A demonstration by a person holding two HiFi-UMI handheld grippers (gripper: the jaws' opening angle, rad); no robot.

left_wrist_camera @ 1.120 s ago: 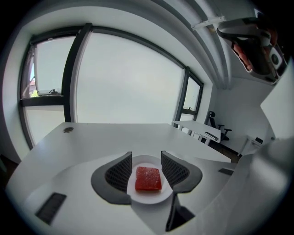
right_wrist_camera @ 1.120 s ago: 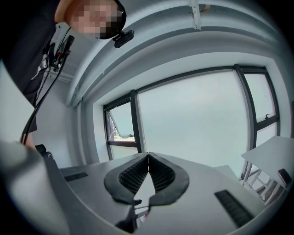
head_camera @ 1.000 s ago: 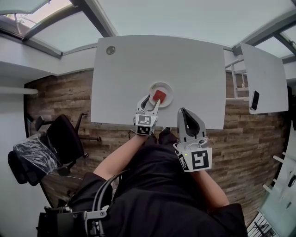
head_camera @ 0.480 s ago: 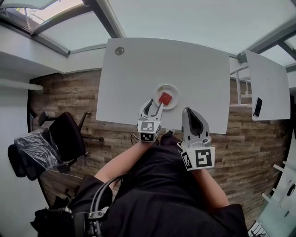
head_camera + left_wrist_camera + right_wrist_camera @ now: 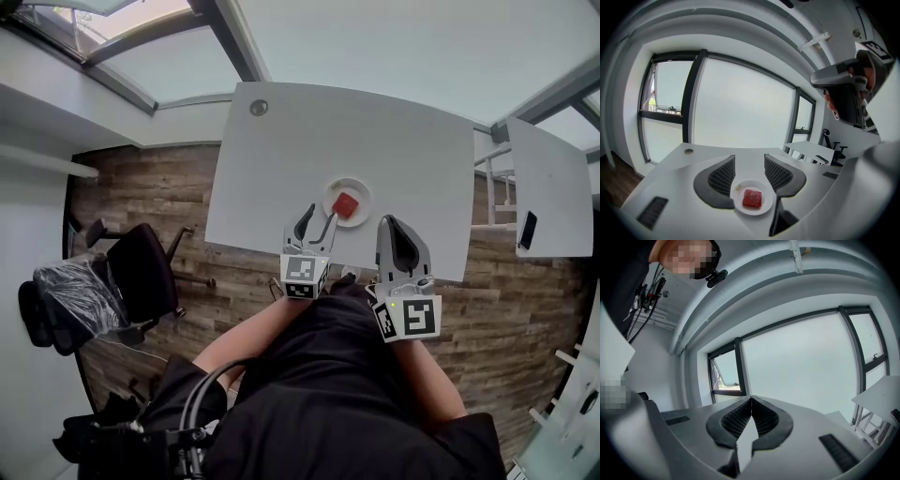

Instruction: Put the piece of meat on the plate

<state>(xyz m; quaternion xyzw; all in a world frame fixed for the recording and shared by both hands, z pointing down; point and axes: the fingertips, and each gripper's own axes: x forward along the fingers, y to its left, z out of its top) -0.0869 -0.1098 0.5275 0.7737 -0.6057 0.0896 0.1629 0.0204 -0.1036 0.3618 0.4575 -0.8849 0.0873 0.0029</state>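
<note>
Left gripper (image 5: 322,213): jaws apart, empty. Piece of meat (image 5: 345,204): red, lying on white plate (image 5: 361,187) just ahead of left jaw tips. Right gripper (image 5: 388,223): jaws together, nothing held.

A pale speck (image 5: 738,187) on the plate (image 5: 764,206), just beside the piece of meat (image 5: 752,198), was too small to identify. So was the round fitting (image 5: 259,108) at the far corner of the table (image 5: 375,141). The right gripper (image 5: 392,227) covered a stretch of that table's near edge. A second table (image 5: 553,178) ran off the head view's right edge, carrying a dark flat object (image 5: 528,230) too small to name. Plastic hid whatever made up the bundle (image 5: 67,295) beside the chair (image 5: 141,272).
</note>
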